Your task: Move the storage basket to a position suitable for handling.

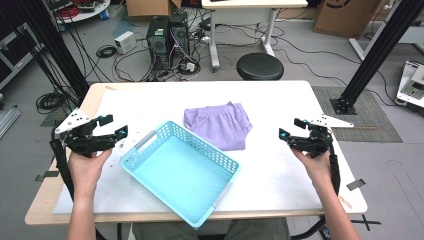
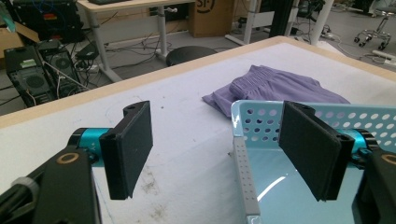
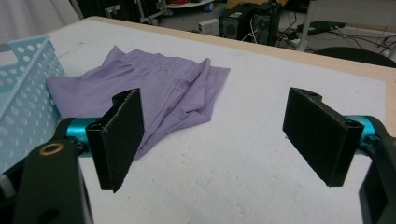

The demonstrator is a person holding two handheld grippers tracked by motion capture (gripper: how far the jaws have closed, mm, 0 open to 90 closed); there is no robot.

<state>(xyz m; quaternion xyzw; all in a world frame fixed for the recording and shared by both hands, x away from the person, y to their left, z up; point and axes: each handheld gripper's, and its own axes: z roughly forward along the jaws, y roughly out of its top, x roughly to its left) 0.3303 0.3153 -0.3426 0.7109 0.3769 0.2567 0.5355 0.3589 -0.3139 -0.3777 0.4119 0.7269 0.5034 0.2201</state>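
A pair of lilac shorts [image 1: 220,124] lies crumpled on the white table top [image 1: 280,100], just behind a light blue perforated basket [image 1: 180,170]. The basket is empty and sits at an angle in the middle. My left gripper [image 1: 114,127] hovers open at the table's left side, apart from the basket's grey handle [image 1: 145,140]. In the left gripper view the left gripper [image 2: 219,151] stands with jaws wide, the basket [image 2: 322,123] and shorts [image 2: 280,88] ahead. My right gripper [image 1: 291,129] is open at the right; in its view the right gripper [image 3: 224,140] faces the shorts [image 3: 159,93].
Beyond the far table edge are a black round stool [image 1: 260,66], computer towers [image 1: 167,40] with tangled cables, and a desk [image 1: 245,15]. Black frame posts [image 1: 375,55] stand at both back corners. Bare table lies between the basket and the right gripper.
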